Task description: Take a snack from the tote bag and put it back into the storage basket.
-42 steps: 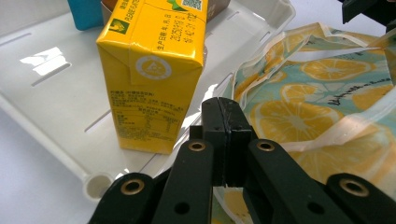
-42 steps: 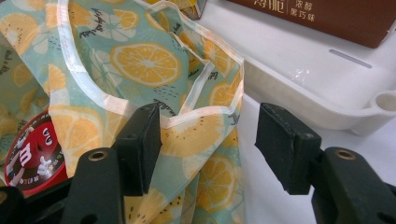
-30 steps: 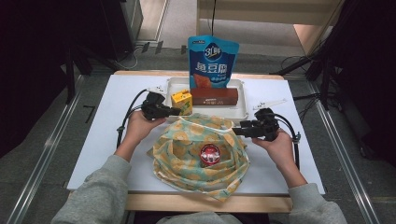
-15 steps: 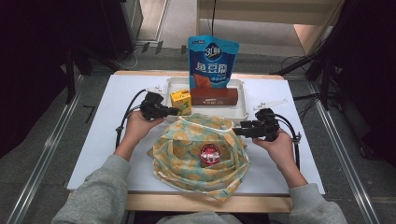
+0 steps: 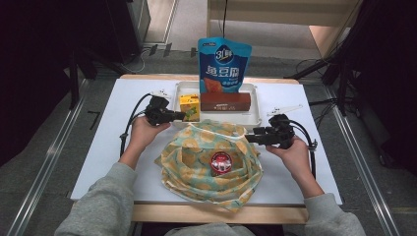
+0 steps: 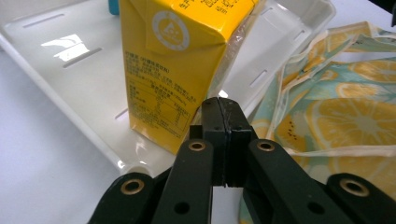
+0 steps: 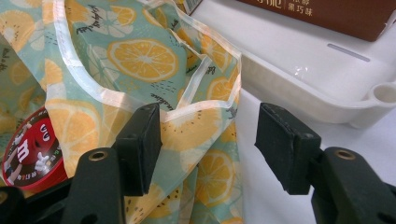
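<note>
Yellow juice carton (image 6: 182, 60) upright in white tray's corner, lemon-print cloth bag (image 5: 196, 162) open, crumpled beside it

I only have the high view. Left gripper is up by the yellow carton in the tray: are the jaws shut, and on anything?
Observer: The left gripper is shut with nothing between its pads; the yellow carton stands just beyond the tips in the white tray.
Operator: Right gripper, is it gripping the bag?
Observer: No. The right gripper is open, and the rim of the lemon-print bag lies between its jaws, with neither pad pressing on it.
Operator: What is the red thing in the bag?
Observer: A round red tin, lying in the bag's opening to the left of the jaws in the right gripper view.
</note>
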`<state>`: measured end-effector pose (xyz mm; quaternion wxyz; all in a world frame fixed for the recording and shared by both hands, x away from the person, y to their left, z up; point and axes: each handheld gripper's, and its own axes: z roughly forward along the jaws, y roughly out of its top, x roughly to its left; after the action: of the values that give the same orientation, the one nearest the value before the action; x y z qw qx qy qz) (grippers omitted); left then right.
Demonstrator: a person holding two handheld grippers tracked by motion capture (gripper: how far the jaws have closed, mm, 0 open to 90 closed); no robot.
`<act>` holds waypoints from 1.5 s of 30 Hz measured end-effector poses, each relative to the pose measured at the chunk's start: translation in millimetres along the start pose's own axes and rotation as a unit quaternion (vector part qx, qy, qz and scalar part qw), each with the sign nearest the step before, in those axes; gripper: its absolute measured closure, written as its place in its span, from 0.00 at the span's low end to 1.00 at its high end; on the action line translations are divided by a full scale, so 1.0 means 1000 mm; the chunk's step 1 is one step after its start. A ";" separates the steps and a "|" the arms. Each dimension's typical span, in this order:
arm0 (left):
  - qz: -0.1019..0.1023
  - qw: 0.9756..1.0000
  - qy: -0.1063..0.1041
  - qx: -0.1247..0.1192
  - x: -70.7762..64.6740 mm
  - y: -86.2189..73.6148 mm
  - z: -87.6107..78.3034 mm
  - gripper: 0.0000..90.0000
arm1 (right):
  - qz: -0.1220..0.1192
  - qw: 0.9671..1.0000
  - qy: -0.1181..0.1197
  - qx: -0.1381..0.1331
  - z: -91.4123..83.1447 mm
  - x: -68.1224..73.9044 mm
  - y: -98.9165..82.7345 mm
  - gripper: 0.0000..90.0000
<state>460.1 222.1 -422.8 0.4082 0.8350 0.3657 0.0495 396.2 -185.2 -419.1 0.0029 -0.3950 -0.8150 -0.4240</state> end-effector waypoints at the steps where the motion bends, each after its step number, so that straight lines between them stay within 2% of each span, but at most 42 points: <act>1: 0.000 1.000 0.003 0.000 0.000 0.000 0.000 1.00 | 0.001 1.000 0.000 0.000 0.000 0.000 0.000 0.47; 9: -0.020 1.000 0.000 -0.003 0.006 -0.001 -0.003 1.00 | 0.001 1.000 -0.002 -0.003 -0.002 -0.001 0.000 0.47; 12: -0.029 0.999 -0.014 0.000 0.007 -0.001 -0.005 0.99 | 0.000 1.000 -0.002 -0.003 -0.003 -0.001 0.000 0.47; 18: -0.031 0.999 -0.031 -0.001 0.003 0.000 -0.017 0.91 | -0.001 1.000 -0.003 -0.010 -0.009 0.000 0.002 0.47; 22: -0.035 0.999 -0.042 -0.002 -0.001 0.001 -0.029 0.85 | -0.004 1.000 -0.008 -0.011 -0.015 0.002 0.004 0.48; 26: -0.034 0.998 -0.049 -0.002 -0.007 0.003 -0.039 0.80 | -0.009 1.000 -0.001 -0.016 -0.020 0.008 0.008 0.51; 31: -0.026 0.998 -0.062 0.005 -0.016 0.003 -0.046 0.73 | -0.024 1.000 0.002 -0.012 -0.023 0.017 0.012 0.52; 36: -0.029 0.997 -0.073 0.012 -0.024 0.004 -0.052 0.65 | -0.027 1.000 0.007 -0.012 -0.027 0.023 0.012 0.53; 39: -0.022 0.997 -0.072 0.012 -0.030 0.003 -0.056 0.61 | -0.029 0.999 0.010 -0.014 -0.032 0.026 0.013 0.55; 41: -0.016 0.998 -0.062 0.016 -0.033 0.002 -0.059 0.57 | -0.031 0.999 0.011 -0.017 -0.034 0.028 0.014 0.55; 45: -0.019 0.997 -0.078 0.017 -0.038 -0.002 -0.065 0.51 | -0.037 0.999 0.016 -0.014 -0.036 0.033 0.015 0.55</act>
<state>406.8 240.2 -372.6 0.4225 0.8357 0.3496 -0.0295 370.9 -184.0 -374.6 -0.0053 -0.3577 -0.8230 -0.4413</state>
